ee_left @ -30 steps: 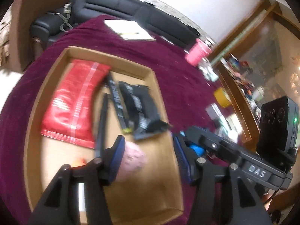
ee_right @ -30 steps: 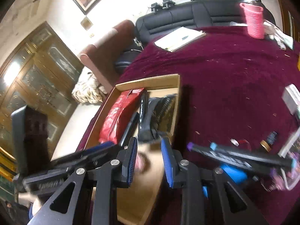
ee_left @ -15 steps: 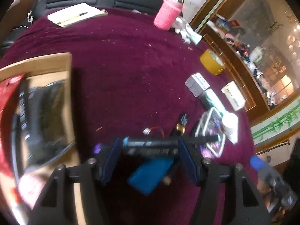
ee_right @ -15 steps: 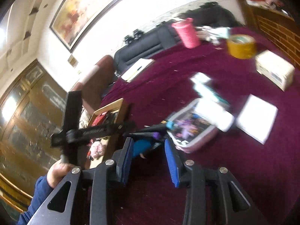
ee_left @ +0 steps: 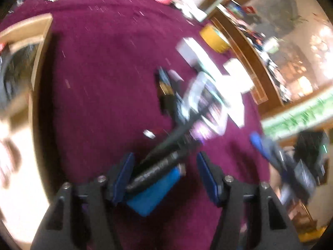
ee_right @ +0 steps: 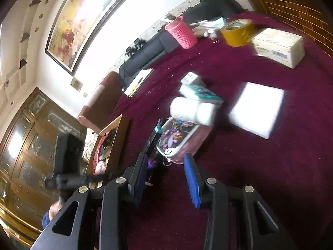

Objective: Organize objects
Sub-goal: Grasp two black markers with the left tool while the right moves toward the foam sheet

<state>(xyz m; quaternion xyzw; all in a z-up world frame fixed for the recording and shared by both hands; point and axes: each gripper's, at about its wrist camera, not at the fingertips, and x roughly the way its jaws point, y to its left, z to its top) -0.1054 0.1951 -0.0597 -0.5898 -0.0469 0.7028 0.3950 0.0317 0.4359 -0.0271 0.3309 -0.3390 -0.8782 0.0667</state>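
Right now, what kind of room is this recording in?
Most likely a home living room: a black sofa against the wall, a large framed painting above it, and carved wooden doors. The work surface wears a maroon cloth.

The left claw (ee_left: 165, 176) tilts steeply downward, its two blue-padded fingers (ee_left: 208, 177) standing well apart; its jaws have just been opening, and the pads grip nothing. The right claw (ee_right: 166, 177) points more shallowly down, its jaws parted and empty, having just been opening too. At the lower left of the right wrist view, a hand (ee_right: 55, 207) with a blue sleeve shows.
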